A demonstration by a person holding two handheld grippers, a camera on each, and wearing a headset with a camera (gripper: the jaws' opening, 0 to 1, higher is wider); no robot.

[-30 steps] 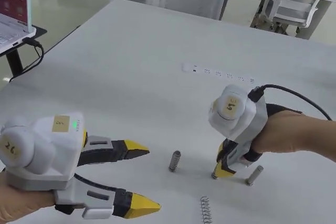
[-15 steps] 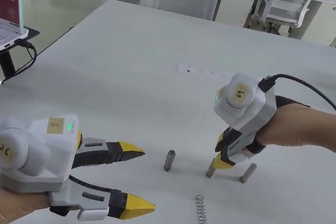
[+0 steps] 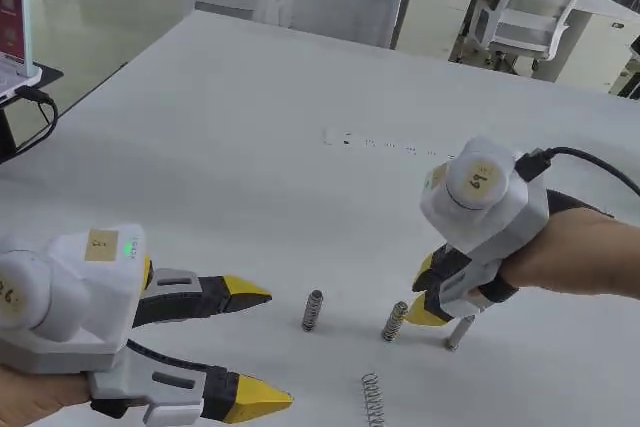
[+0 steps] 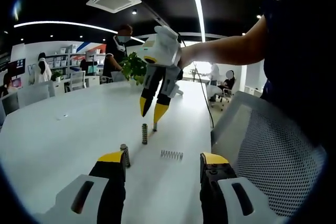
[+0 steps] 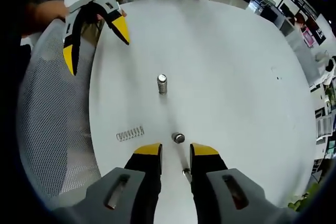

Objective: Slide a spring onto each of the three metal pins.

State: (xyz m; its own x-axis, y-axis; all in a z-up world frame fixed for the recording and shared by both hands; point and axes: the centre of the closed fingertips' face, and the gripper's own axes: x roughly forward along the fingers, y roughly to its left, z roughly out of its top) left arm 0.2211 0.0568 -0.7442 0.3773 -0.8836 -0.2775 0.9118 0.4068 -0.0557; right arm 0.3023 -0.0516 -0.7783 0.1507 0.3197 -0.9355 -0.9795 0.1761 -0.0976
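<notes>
Three small metal pins stand in a row on the white table point(image 3: 250, 147). The left pin point(image 3: 312, 310) and the middle pin point(image 3: 394, 321) each carry a spring. The right pin point(image 3: 458, 332) is bare. A loose spring point(image 3: 372, 397) lies in front of them. My right gripper point(image 3: 425, 309) hovers open just above the middle and right pins, with the sprung pin point(image 5: 178, 138) just ahead of its tips and nothing held. My left gripper point(image 3: 258, 345) is open and empty at the near left, pointing toward the pins point(image 4: 125, 155) and the loose spring point(image 4: 171, 154).
A white power strip point(image 3: 400, 145) lies flat farther back on the table. Office chairs point(image 3: 325, 5) stand along the far edge, and a laptop stand with a cable point(image 3: 30, 97) is off the left edge. A mesh chair point(image 4: 273, 150) sits close to the person.
My right gripper has lifted off the middle pin and drawn back to the right, leaving the spring showing on that pin. The left gripper has kept its pose; the head camera shifted.
</notes>
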